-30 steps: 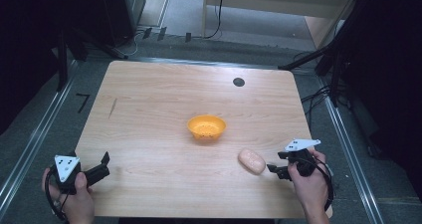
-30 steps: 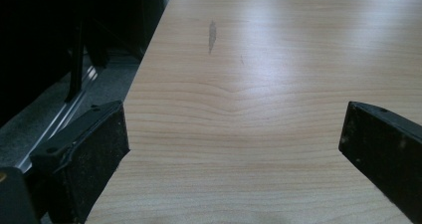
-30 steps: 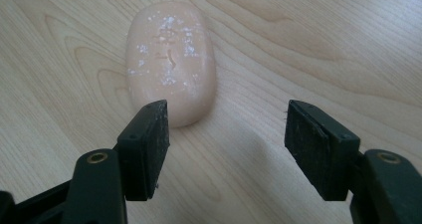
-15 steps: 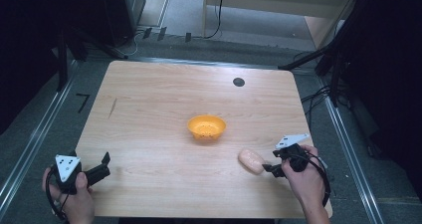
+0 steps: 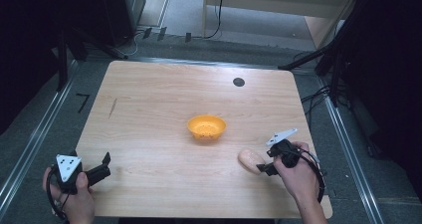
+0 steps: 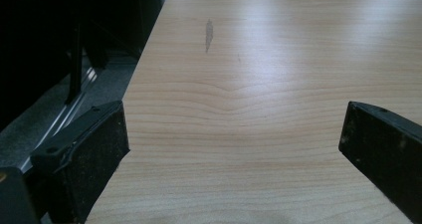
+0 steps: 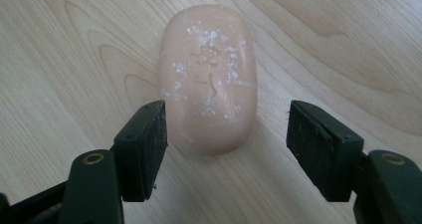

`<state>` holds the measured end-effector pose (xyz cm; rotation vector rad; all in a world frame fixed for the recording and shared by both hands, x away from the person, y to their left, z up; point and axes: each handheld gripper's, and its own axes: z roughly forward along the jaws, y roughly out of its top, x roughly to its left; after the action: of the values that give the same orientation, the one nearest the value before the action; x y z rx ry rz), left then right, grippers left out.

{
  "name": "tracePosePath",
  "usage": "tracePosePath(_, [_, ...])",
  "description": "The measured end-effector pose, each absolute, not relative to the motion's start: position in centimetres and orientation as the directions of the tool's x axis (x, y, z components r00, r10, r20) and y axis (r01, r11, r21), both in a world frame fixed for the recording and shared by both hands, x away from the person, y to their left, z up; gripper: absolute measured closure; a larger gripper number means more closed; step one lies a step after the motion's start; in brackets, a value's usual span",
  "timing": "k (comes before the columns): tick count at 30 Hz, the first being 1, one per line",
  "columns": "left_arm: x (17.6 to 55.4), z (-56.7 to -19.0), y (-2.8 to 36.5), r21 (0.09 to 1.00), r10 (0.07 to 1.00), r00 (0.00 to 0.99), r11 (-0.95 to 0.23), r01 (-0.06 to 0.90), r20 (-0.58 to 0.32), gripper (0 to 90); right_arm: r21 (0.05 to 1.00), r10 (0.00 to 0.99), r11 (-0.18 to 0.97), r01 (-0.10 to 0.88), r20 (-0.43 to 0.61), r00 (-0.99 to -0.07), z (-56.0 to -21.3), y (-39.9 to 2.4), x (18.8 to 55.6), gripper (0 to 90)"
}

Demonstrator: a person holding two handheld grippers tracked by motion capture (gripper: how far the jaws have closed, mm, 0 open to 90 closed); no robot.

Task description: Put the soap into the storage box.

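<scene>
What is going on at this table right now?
A person holds a gripper in each hand at a wooden table. The right gripper is open, its jaws on either side of the near end of a peach-coloured soap bar lying flat on the wood, not yet closed on it. The left gripper is open at the table's near left corner, with nothing between its jaws. An orange bowl sits mid-table.

Left tongs (image 6: 234, 149) gape wide over bare wooden table (image 6: 259, 59).
</scene>
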<state>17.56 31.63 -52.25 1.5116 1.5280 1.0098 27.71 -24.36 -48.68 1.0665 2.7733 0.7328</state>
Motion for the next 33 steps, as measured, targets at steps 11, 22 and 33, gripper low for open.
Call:
tracePosePath(11, [17.5, -52.3, 31.7, 0.916, 1.000, -0.021, -0.001, 0.401, 0.010, 0.0, 0.440, 0.645, 0.653, 0.616, 0.102, -0.757, -49.0, -23.0, 28.1, 32.6])
tracePosePath(22, [17.5, -52.3, 31.7, 0.915, 1.000, -0.015, 0.005, 0.403, 0.001, 0.0, 0.402, 0.677, 0.644, 0.651, 0.096, -0.730, -50.2, -20.8, 28.8, 26.8])
tracePosePath(33, [17.5, -52.3, 31.6, 0.912, 1.000, -0.009, -0.010, 0.409, 0.015, 0.0, 0.382, 0.706, 0.622, 0.683, 0.104, -0.701, -50.6, -21.0, 29.3, 26.9])
